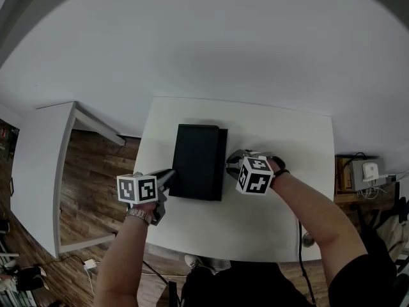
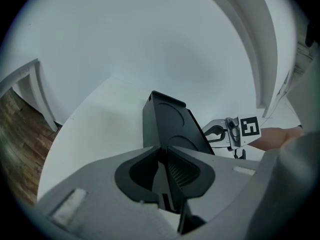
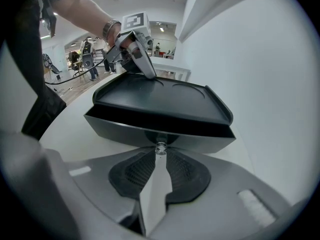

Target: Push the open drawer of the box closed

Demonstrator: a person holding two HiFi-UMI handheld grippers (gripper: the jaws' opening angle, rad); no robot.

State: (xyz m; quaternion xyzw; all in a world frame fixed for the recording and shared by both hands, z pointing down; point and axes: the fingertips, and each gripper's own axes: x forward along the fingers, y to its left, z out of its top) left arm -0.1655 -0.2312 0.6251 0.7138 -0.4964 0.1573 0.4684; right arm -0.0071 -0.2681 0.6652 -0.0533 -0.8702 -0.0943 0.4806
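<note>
Black plastic box [image 1: 197,162] sits mid-table, its long side running near to far, and its drawer [image 3: 200,139] pokes a little way out of the right side. My right gripper [image 3: 160,151] meets the drawer front head-on, jaw tips drawn in on the small clear knob [image 3: 160,148] at its middle. My left gripper [image 1: 171,175] has its jaws together and nothing between them, tips resting on the box's left rim at the near corner. To finish this well, I judge the push should run straight leftward along the drawer's own travel, level with the white table [image 1: 281,139], with the force through the middle of the front so that it doesn't skew and jam. The left gripper should brace equally hard, or the whole box will probably slide left instead of the drawer going in. My right forearm comes in from the near right with the wrist bent, the gripper tilting steeply down and pointing left. My left forearm reaches up from the near edge, its gripper angled down and pointing right into the box.
</note>
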